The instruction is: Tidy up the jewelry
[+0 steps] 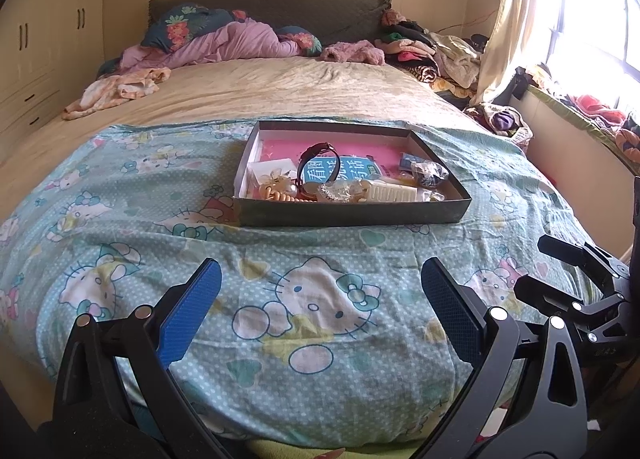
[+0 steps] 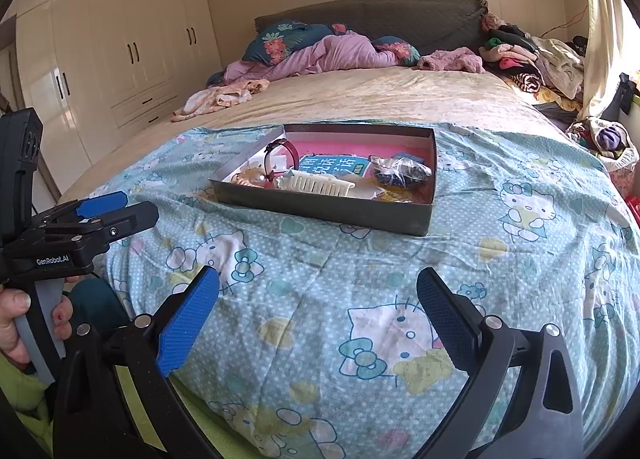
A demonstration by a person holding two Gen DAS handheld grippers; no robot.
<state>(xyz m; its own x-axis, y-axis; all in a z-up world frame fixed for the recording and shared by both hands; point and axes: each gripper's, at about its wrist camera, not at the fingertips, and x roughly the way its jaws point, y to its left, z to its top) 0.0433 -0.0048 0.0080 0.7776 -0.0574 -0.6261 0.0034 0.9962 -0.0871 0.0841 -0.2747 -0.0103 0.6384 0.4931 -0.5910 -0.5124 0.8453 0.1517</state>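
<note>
On the Hello Kitty patterned turquoise bedspread (image 1: 200, 259) sits the shallow dark cardboard box (image 1: 352, 215), its jumble of pieces unsorted, so the tidying looks barely begun. A dark-strapped wristwatch (image 1: 320, 163) stands among them. Both the left gripper (image 1: 320, 315) and right gripper (image 2: 318, 315) hover well short, spread wide, empty.

Teal Hello Kitty blanket (image 1: 312, 299) — grey box (image 1: 352, 215), pink lining; blue-padded hand-held gripper (image 1: 320, 311) fingers.

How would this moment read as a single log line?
left gripper: open, empty | right gripper: open, empty | watch, comb: in box | phase: pre-reach
</note>
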